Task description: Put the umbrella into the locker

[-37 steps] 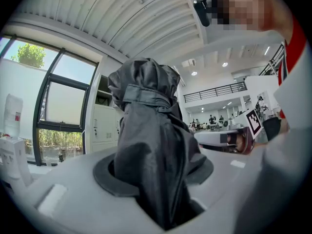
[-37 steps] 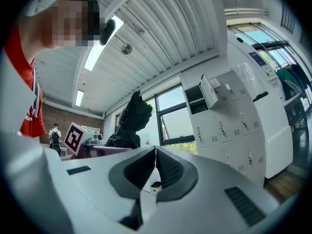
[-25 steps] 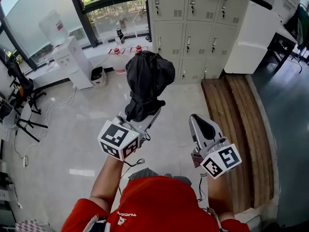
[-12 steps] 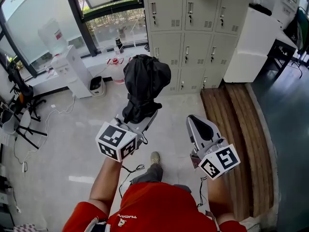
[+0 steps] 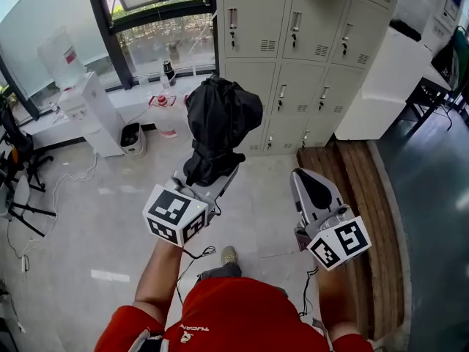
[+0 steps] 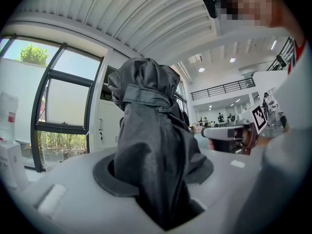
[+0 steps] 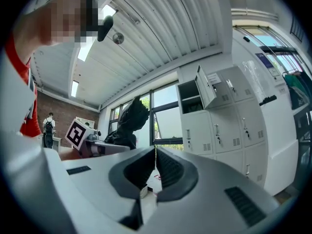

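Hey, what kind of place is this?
Probably an office or workplace locker area: a wall of grey lockers, and a water dispenser beside tall windows.

floor (image 5: 95, 226): pale tiles | on it: water dispenser (image 5: 88, 108), bin (image 5: 132, 138), lockers (image 5: 293, 72)

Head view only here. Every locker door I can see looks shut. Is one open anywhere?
Observer: Yes. The right gripper view shows an upper locker with its door swung open.
Operator: Left grip on the umbrella?
Observer: In the left gripper view the left gripper is shut on the black umbrella, its fabric pinched between the jaws.
Operator: Right gripper free?
Observer: The right gripper has its jaws meeting at the tips, nothing between them.
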